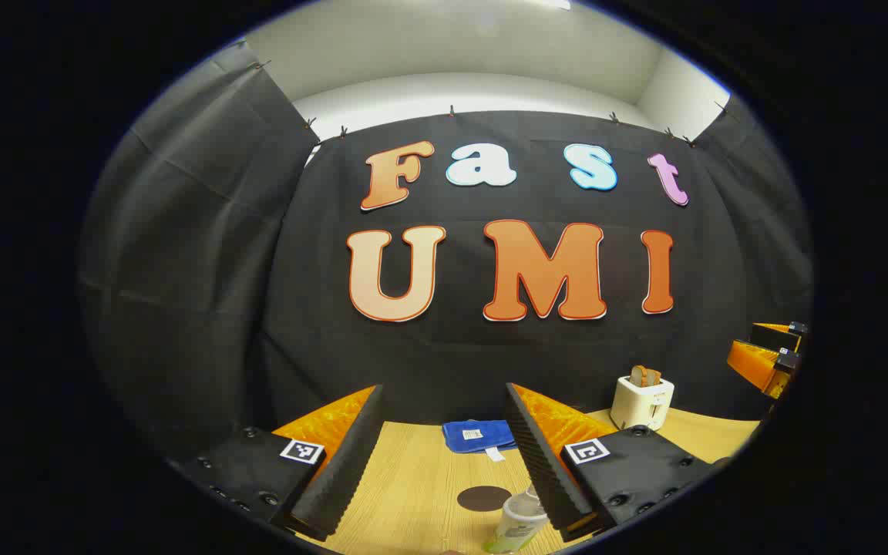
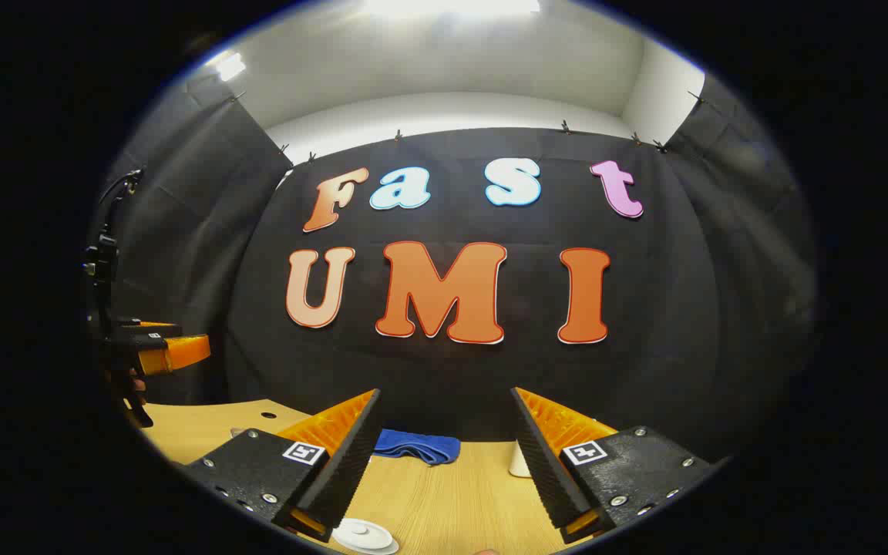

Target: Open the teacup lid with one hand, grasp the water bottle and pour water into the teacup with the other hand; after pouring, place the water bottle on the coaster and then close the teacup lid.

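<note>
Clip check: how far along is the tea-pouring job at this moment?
Nothing looks done. The left gripper and right gripper hang open, holding nothing. The water bottle stands beside the bare coaster; the teacup lid lies below the right gripper. All steps remain.

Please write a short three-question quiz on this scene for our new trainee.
1. True or false: the left gripper is shut on the water bottle.
2. In the left gripper view, which lies nearest the bottle? A) toaster B) dark round coaster C) blue cloth
3. Fill in: in the right gripper view, the white lid sits on the ____ below the open right gripper.

Key: 1 false, both grippers are open and empty; 2 B; 3 table.
</note>
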{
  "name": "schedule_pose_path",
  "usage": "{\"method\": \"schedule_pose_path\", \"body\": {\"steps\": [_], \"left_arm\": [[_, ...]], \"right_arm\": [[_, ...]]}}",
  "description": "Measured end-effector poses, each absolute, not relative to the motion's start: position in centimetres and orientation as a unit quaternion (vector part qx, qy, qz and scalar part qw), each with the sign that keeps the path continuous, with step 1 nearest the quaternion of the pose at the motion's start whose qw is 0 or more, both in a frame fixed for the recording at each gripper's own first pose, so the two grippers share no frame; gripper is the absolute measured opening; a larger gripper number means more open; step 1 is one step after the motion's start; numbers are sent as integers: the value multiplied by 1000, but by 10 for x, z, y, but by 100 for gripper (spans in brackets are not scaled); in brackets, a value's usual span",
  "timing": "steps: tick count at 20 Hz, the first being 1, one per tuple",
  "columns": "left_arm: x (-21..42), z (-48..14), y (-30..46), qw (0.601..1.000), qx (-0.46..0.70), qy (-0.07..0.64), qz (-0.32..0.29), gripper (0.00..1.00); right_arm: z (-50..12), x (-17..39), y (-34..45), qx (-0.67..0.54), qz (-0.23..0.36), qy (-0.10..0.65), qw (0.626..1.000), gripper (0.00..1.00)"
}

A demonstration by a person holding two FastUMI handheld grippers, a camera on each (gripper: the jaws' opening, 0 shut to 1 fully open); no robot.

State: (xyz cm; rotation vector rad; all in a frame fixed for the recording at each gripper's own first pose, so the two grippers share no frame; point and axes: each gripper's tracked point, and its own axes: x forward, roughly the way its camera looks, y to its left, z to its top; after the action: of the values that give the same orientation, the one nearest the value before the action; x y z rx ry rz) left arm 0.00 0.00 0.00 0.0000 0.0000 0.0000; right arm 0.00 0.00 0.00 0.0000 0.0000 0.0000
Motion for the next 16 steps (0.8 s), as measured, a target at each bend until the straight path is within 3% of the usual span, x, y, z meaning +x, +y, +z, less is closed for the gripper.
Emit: {"method": "schedule_pose_path", "body": {"steps": [7, 16], "left_arm": [[2, 6, -17, 1000, -6, -2, -25, 97], [-4, 8, -13, 1000, -4, 4, -18, 97]], "right_arm": [[2, -3, -15, -4, -19, -2, 1000, 96], [-5, -5, -8, -11, -2, 16, 1000, 96]]}}
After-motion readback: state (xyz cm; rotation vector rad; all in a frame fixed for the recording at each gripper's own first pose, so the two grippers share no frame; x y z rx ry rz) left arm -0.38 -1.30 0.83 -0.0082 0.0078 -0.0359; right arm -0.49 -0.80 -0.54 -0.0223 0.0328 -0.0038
